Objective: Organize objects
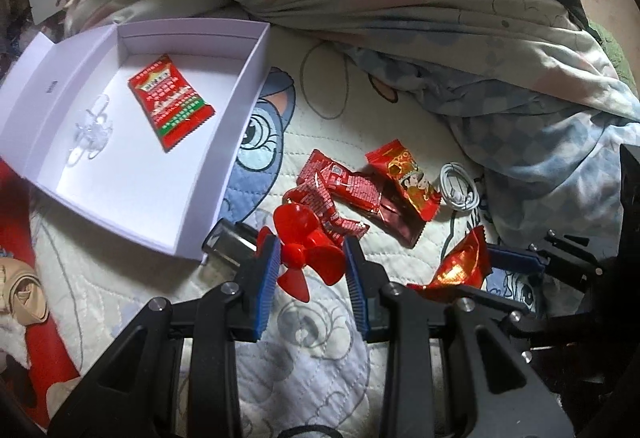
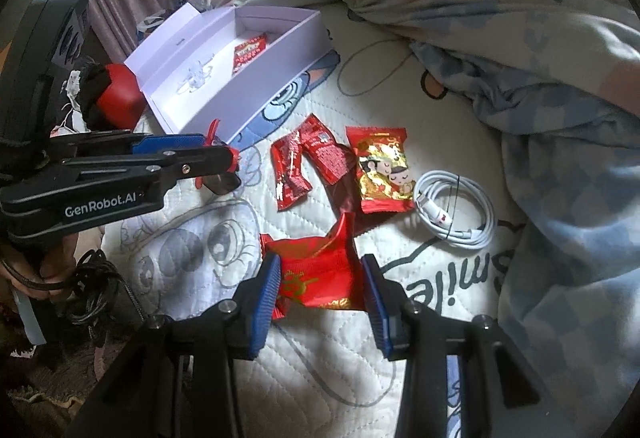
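My left gripper (image 1: 310, 244) is shut on a small red fan (image 1: 300, 224) with a dark body (image 1: 228, 242), held just off the quilt beside the open white box (image 1: 224, 166). The box holds a red snack packet (image 1: 170, 102) and a clear plastic piece (image 1: 90, 130). In the right wrist view my right gripper (image 2: 320, 266) is shut on a crumpled red and gold packet (image 2: 312, 248). Ahead of it lie a red packet (image 2: 304, 158), a gold cartoon packet (image 2: 382, 170) and a coiled white cable (image 2: 456, 206). The left gripper (image 2: 232, 158) shows at the left, near the white box (image 2: 280, 78).
Everything lies on a white quilted cover with cartoon prints (image 1: 320, 338). A bunched-up blue and pink duvet (image 1: 480, 58) walls off the back and right. A red plush thing (image 2: 120, 98) sits left of the box. A hand with a black cable (image 2: 60, 270) grips the left tool.
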`<act>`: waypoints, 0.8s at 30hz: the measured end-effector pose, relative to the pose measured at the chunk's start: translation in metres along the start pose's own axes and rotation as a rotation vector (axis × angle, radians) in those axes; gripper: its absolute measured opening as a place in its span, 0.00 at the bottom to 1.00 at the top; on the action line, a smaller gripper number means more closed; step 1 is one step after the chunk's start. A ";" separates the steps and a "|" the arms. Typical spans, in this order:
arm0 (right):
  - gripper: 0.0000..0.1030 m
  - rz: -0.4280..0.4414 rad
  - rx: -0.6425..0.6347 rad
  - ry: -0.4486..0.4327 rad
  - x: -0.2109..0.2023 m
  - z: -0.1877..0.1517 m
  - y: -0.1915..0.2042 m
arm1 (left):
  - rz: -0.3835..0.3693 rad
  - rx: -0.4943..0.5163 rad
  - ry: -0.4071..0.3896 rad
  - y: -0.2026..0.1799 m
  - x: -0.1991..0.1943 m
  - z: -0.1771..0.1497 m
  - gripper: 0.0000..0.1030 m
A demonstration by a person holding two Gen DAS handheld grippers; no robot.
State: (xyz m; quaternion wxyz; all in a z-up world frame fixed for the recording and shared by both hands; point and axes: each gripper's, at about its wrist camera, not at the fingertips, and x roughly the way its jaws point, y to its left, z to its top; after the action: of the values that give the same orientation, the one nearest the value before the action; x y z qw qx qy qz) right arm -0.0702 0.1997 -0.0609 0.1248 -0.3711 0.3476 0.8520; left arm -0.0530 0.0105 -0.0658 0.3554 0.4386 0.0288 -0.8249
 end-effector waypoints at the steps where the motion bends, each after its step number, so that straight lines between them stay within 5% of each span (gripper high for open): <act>1: 0.40 0.005 0.001 -0.005 -0.002 0.000 0.001 | 0.003 -0.001 -0.003 0.000 -0.003 -0.001 0.30; 24: 0.40 0.081 -0.147 -0.082 -0.031 0.021 0.067 | 0.125 -0.061 -0.086 0.031 -0.082 -0.027 0.30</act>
State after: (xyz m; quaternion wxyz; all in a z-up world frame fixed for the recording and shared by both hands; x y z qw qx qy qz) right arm -0.0918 0.1667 0.0054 0.0766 -0.3297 0.2936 0.8940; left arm 0.0144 0.0432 -0.0131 0.4203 0.3928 0.0111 -0.8179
